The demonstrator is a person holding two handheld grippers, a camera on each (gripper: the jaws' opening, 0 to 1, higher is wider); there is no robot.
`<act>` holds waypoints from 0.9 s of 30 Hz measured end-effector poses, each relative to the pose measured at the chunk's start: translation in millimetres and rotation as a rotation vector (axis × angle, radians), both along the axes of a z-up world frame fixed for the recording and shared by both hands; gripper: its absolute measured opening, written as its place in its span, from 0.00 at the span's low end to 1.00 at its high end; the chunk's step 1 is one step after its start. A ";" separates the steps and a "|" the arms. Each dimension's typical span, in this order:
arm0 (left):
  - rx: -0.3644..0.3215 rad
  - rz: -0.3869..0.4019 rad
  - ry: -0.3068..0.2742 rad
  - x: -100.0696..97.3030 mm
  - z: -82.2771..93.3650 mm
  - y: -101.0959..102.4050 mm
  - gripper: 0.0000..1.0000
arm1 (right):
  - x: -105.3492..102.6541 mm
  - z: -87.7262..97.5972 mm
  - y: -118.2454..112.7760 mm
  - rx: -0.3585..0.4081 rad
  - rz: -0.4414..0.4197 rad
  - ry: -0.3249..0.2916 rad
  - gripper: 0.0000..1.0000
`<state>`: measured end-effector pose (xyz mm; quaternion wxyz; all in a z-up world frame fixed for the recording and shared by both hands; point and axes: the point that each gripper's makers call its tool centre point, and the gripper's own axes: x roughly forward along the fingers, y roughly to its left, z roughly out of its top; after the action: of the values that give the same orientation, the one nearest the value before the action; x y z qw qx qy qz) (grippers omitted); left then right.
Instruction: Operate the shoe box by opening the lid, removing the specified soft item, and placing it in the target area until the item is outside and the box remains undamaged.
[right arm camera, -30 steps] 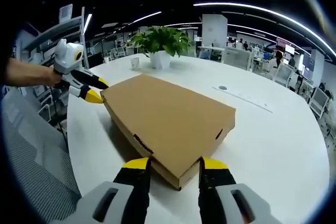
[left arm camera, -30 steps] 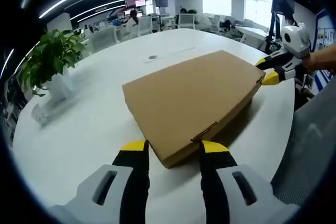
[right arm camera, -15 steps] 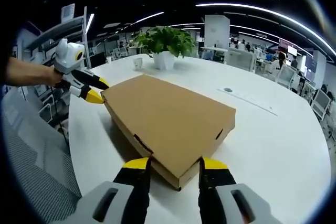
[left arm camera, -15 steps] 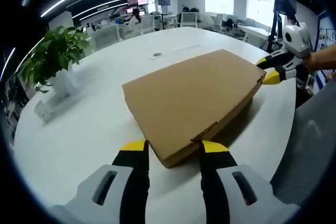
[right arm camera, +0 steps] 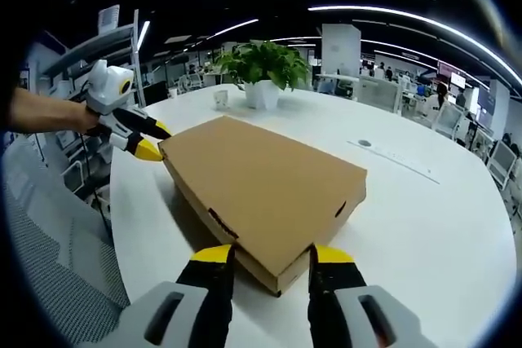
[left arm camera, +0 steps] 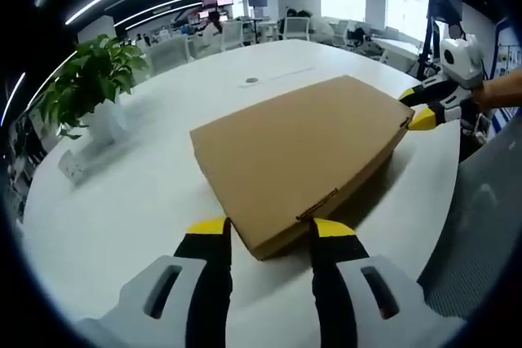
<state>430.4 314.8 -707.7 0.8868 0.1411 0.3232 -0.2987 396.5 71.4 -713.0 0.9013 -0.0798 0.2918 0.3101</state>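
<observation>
Left gripper [left arm camera: 270,229], black with yellow tips: jaws spread wide, one tip at each side of the near corner of the flat brown cardboard shoe box [left arm camera: 298,152]. Tips right beside the box walls, maybe touching (hard to tell), not squeezing. Seen from the other camera, far up and to the left of those jaws [right arm camera: 153,140], tips apart around the far corner of the box, a bare hand [right arm camera: 45,112] behind it.

Right gripper [right arm camera: 267,255], same black and yellow: jaws also wide open, one tip each side of the opposite box corner [right arm camera: 265,189]. Close against the cardboard, no grip to be seen. Seen across the box from the left camera, far up and to the right of those jaws [left arm camera: 418,108], yellow tips open at the corner.

No brand, label or readable writing on the box. Two small slots cut in the side walls near the right gripper, one tab slot between the left jaws.

Lid shut and lying flat, so nothing inside can be seen. Box resting on a big round white table [left arm camera: 139,201], straight ahead of both pairs of jaws.

Beyond the box, a green leafy plant in a white pot [right arm camera: 261,79] with a small white card [right arm camera: 220,99] beside it, well away from the jaws. Grey mesh chair [right arm camera: 57,258] off to the left of the right jaws.
</observation>
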 end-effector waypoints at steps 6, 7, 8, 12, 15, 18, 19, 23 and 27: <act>0.001 -0.002 0.003 -1.2 -0.5 7.5 0.36 | -2.1 -0.3 7.1 0.004 0.003 0.004 0.31; 0.001 -0.001 0.004 -1.6 -0.6 9.3 0.36 | -2.7 -0.2 8.2 0.004 0.003 0.004 0.31; 0.001 -0.001 0.004 -2.7 -0.6 10.7 0.36 | -3.2 -0.1 9.2 0.004 0.004 0.004 0.31; 0.000 -0.002 0.005 -4.9 -0.5 15.3 0.36 | -5.3 -0.4 14.3 0.007 0.007 0.007 0.31; 0.001 -0.003 0.008 -7.9 0.0 18.6 0.36 | -7.0 -0.2 18.0 0.007 0.009 0.008 0.31; -0.001 0.000 0.008 -9.5 -0.2 23.3 0.36 | -9.2 -0.1 22.1 0.008 0.010 0.009 0.31; -0.001 0.001 0.008 -10.3 -0.4 24.4 0.36 | -10.4 -0.1 24.0 0.008 0.011 0.010 0.31; -0.003 0.005 0.008 -14.0 -0.5 29.4 0.36 | -13.4 -0.2 29.2 0.008 0.014 0.011 0.31; -0.004 0.009 0.007 -19.1 0.6 30.6 0.36 | -15.3 -0.7 32.3 0.006 0.016 0.012 0.31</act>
<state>411.2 345.4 -707.1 0.8873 0.1368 0.3263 -0.2956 381.3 103.7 -713.6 0.8973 -0.0776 0.2957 0.3184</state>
